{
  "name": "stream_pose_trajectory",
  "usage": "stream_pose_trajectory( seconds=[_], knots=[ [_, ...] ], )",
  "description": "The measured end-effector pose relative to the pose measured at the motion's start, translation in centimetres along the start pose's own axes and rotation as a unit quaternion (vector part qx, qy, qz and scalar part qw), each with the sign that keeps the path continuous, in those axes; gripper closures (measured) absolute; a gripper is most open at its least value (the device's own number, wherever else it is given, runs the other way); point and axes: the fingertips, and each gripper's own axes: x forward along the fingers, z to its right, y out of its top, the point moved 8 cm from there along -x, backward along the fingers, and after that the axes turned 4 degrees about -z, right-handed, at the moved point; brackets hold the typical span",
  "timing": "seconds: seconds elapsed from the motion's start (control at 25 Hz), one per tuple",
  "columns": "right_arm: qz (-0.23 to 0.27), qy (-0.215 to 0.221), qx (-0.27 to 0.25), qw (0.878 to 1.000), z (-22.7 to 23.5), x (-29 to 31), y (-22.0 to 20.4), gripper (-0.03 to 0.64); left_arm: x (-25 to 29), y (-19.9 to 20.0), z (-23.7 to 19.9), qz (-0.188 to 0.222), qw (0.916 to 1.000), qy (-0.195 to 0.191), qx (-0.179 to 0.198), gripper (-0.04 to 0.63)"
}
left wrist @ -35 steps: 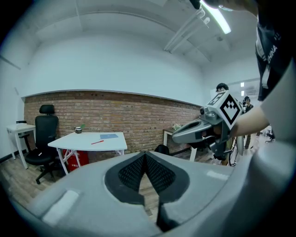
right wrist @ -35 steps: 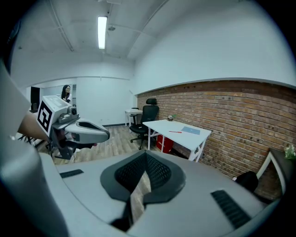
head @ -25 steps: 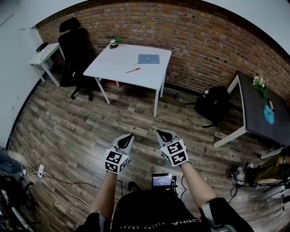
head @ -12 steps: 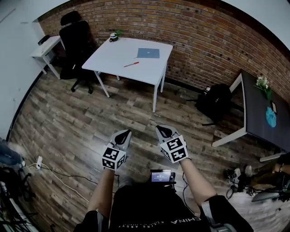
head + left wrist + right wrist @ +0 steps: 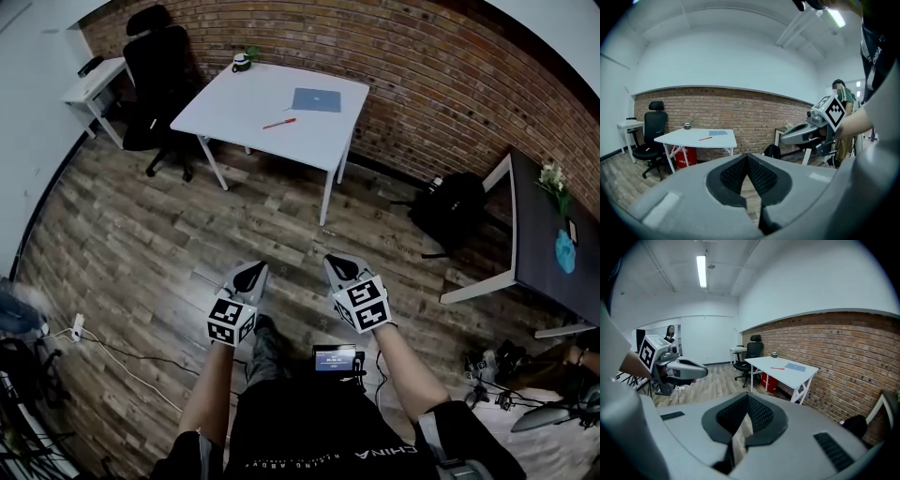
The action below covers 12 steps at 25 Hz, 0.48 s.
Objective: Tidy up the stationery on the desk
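A white desk [image 5: 244, 127] stands across the room against the brick wall. On it lie a red pen [image 5: 279, 123], a blue notebook [image 5: 315, 99] and a small pot [image 5: 241, 63] at its far corner. The same desk [image 5: 684, 137] with the pen [image 5: 705, 138] and notebook [image 5: 718, 133] shows in the left gripper view, and the desk [image 5: 797, 376] in the right gripper view. My left gripper [image 5: 249, 276] and right gripper [image 5: 337, 268] are held side by side over the wooden floor, far short of the desk. Both are shut with nothing between the jaws.
A black office chair [image 5: 155, 75] and a small white side table [image 5: 94, 82] stand left of the desk. A black backpack [image 5: 448, 211] lies by a dark table [image 5: 548, 253] at the right. Cables and a power strip [image 5: 77, 328] lie on the floor at the left.
The whole view has shifted forward toward the desk. Both grippers have moved along with it and sunk a little, both staying shut.
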Motion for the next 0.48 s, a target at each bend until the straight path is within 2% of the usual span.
stream_pose_trajectory(
  seconds=[0.48],
  knots=[
    [-0.02,-0.026,0.004,0.999,0.2,10.7,6.9,0.607,3.3,0.9,-13.2,-0.001,0.9996,-0.024,-0.012,0.601]
  ],
)
